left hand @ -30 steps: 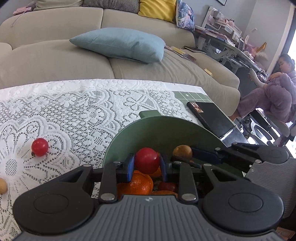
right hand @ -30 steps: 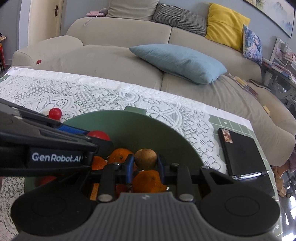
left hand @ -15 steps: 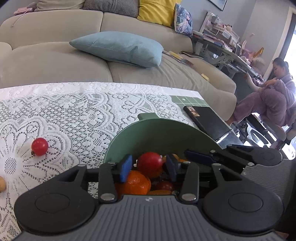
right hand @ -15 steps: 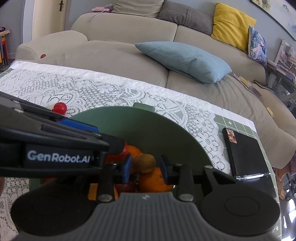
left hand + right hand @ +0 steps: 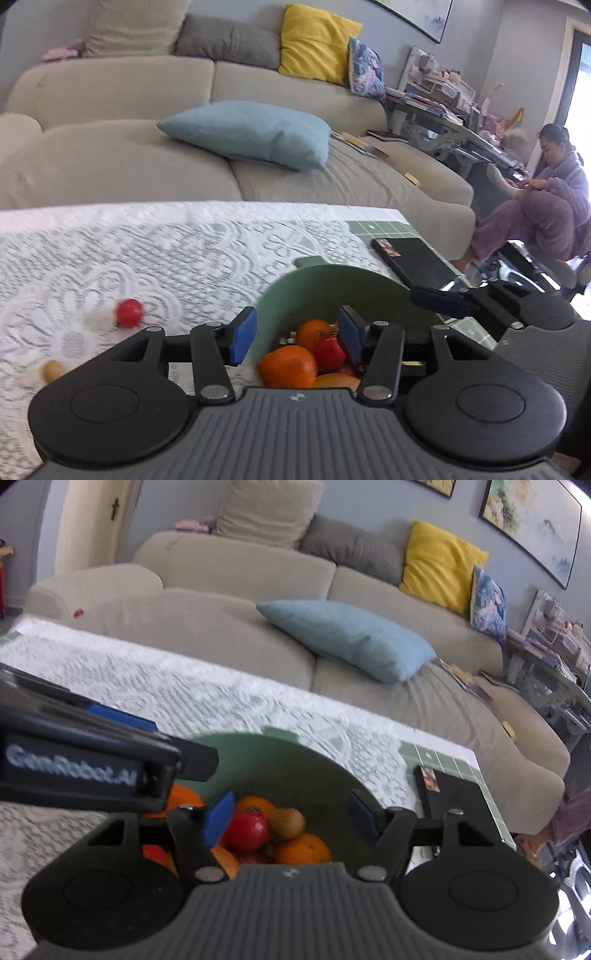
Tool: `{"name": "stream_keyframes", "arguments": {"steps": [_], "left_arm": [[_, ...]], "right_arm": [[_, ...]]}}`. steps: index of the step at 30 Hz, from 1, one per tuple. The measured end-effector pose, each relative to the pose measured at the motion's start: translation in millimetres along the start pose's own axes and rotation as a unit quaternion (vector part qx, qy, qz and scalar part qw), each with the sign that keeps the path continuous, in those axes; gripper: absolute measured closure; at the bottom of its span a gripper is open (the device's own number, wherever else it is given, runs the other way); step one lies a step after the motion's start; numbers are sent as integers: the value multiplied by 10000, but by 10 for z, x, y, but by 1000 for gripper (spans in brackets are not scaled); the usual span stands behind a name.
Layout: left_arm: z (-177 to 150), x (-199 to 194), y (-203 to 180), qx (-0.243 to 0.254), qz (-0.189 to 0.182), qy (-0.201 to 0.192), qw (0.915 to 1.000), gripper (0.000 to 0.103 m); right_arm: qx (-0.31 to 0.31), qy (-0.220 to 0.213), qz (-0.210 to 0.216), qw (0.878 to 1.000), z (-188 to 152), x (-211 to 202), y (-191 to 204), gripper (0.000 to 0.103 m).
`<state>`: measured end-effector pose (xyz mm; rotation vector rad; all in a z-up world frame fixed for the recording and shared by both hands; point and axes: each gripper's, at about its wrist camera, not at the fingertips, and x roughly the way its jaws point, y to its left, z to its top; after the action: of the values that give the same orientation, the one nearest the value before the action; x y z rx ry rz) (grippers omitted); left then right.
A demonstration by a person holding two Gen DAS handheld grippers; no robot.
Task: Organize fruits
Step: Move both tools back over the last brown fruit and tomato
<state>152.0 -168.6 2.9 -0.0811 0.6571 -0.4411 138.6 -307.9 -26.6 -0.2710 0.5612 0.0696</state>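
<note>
Now both tools, the left tool and right tool, have just been opening and hold nothing. The loose red fruit on the counter lies left of the left tool, the nearer one.

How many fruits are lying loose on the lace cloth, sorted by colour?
Red fruit: 1
Tan fruit: 1
Total: 2, both outside the green bowl.
</note>
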Motion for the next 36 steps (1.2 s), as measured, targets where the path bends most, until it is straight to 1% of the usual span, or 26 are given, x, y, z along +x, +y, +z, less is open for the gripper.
{"name": "stream_keyframes", "arguments": {"steps": [3,6,10,13,15,17,21,24,28,31,36], "left_arm": [[-8,-131,53,26,148,-98,9998,43],[-23,-261,145,-10,256,-178,9995,43],[-46,-406,313,-27,488,-248,9985,41],[-76,-492,479,-119,696,-265,9972,41],[-102,-531,611,-225,800,-257,9962,41],[-129,-557,749,-335,899,-218,9951,41],[-176,-602,1006,-518,1056,-175,9929,41],[-229,-622,1171,-580,1075,-133,9924,41],[-332,-626,1361,-527,995,-49,9936,41],[-405,-609,1520,-602,881,-7,9943,41],[-514,-546,1713,-574,668,-14,9961,41]], "right_arm": [[-39,-154,98,9998,44,-80,126,36],[36,-297,244,9993,90,-138,244,30],[192,-420,469,9978,146,-155,422,30],[294,-455,677,9962,193,-126,589,30],[398,-448,889,9942,210,-96,698,29],[507,-430,1095,9918,212,-70,823,27],[504,-362,1247,9903,207,1,1060,26],[549,-307,1355,9888,162,48,1187,26],[480,-266,1403,9886,109,117,1359,26],[375,-249,1415,9889,68,184,1444,26],[217,-139,1383,9901,11,306,1540,39]]}}
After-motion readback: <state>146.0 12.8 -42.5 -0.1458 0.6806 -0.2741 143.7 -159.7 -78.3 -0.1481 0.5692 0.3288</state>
